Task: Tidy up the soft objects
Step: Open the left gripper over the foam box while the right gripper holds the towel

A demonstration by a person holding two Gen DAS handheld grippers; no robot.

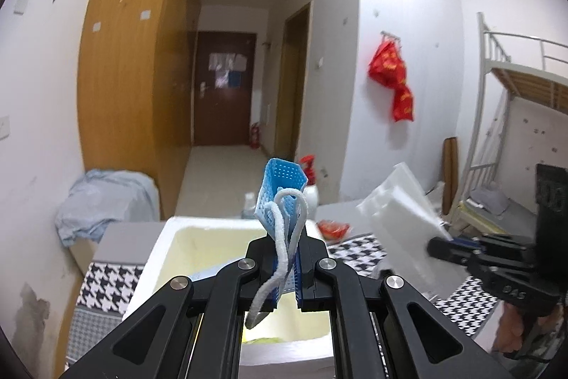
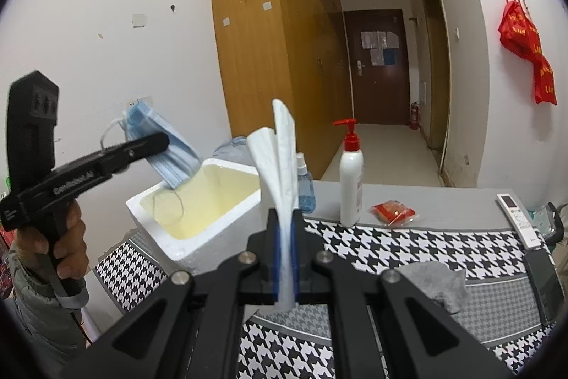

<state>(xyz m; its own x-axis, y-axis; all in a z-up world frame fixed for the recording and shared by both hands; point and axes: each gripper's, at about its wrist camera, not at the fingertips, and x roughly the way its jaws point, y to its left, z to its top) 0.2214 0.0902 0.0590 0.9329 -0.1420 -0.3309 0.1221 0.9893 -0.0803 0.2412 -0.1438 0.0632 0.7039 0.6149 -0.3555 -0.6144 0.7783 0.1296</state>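
Above the white foam box [image 2: 198, 201], on its near-left side, your left claw [image 2: 167, 139] is clamped on a blue face mask [image 2: 163, 144], whose lower corner hangs over the box's open mouth while one ear loop [image 2: 168, 208] dangles down inside. To the right of the box and nearer to you, your right claw [image 2: 285, 258] is pinched shut on a folded white tissue [image 2: 280, 158] that stands up tall between the jaws, not yet over the box. The mask is the main risk, as I judge it: in the left wrist view the white ear loops [image 1: 284, 237] drape across the left claw's own jaws, so when you let go a loop could catch on a finger and drag the mask back out, or leave it hung on the box's rim. The tissue is light and floppy, and released short of the box it would likely land on the houndstooth cloth [image 2: 408, 254] covering the surface. Right of the box, a small spray bottle [image 2: 305, 187] stands just beside its wall and a pump bottle [image 2: 351, 180] further along; a wide swing of the right claw towards the box could knock either over. A crumpled grey cloth [image 2: 436, 283] still lies on the surface, well right of the box.
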